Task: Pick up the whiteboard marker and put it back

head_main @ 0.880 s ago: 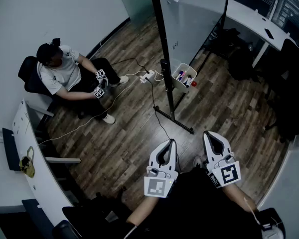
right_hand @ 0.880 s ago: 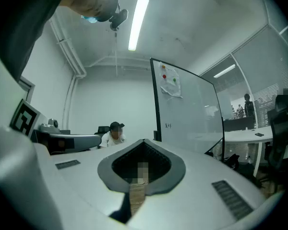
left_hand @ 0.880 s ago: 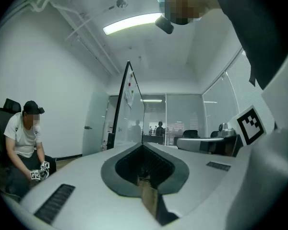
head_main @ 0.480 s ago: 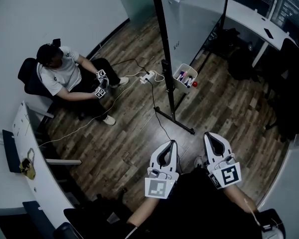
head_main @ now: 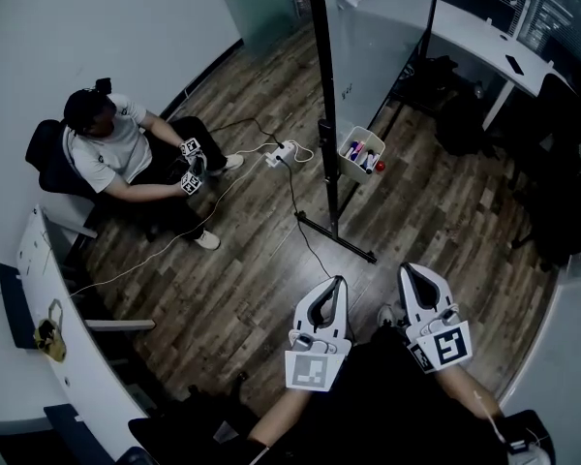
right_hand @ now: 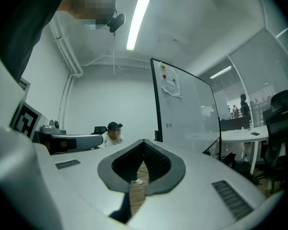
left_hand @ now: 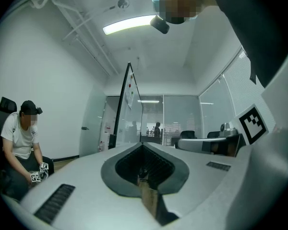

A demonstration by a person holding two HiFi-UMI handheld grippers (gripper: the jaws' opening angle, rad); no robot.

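Several whiteboard markers (head_main: pixel 360 151) stand in a small white box (head_main: pixel 349 159) fixed low on the whiteboard stand (head_main: pixel 326 177), far ahead of me on the wooden floor. My left gripper (head_main: pixel 338 279) and right gripper (head_main: pixel 404 265) are held side by side close to my body, both shut and empty. In the left gripper view the left gripper (left_hand: pixel 142 145) points level toward the whiteboard (left_hand: pixel 129 99), seen edge-on. In the right gripper view the right gripper (right_hand: pixel 144 142) points level too, with the whiteboard (right_hand: pixel 182 104) ahead to its right.
A person (head_main: pixel 111 148) sits on a chair at the left holding two marker cubes. A white cable (head_main: pixel 223 197) and power strip (head_main: pixel 279 153) lie on the floor. A small red object (head_main: pixel 378 165) lies by the box. Desks (head_main: pixel 484 42) line the back right.
The head view has shifted slightly, so the room sits a little differently in frame. Both grippers stay shut, side by side, in nearly the same spot.
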